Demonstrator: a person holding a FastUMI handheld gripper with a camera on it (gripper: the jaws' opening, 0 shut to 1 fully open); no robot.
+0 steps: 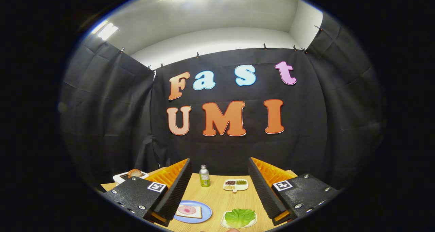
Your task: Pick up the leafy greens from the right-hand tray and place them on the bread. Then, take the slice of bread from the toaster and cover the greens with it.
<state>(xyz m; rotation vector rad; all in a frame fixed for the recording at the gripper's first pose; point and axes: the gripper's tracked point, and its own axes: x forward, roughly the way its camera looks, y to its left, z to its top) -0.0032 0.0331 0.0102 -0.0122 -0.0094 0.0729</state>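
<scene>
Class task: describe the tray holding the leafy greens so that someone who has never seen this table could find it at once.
Start at the wooden table in front of the black cloth wall. Between the open gripper's fingers, nearest the camera, lies a small white tray with a ruffled green lettuce leaf. The blue plate beside it holds bread, and the divided dish farther back holds small grains.

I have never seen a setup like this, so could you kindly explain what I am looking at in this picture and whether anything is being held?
The camera rides on a hand-held gripper and looks forward along its two fingers, which stand open and hold nothing. Ahead is a wooden table. Between the fingers lie a blue plate with a bread slice and a small tray with leafy greens. Beyond stand a small bottle and a divided dish. Beyond the left finger sits a toaster holding bread.
</scene>
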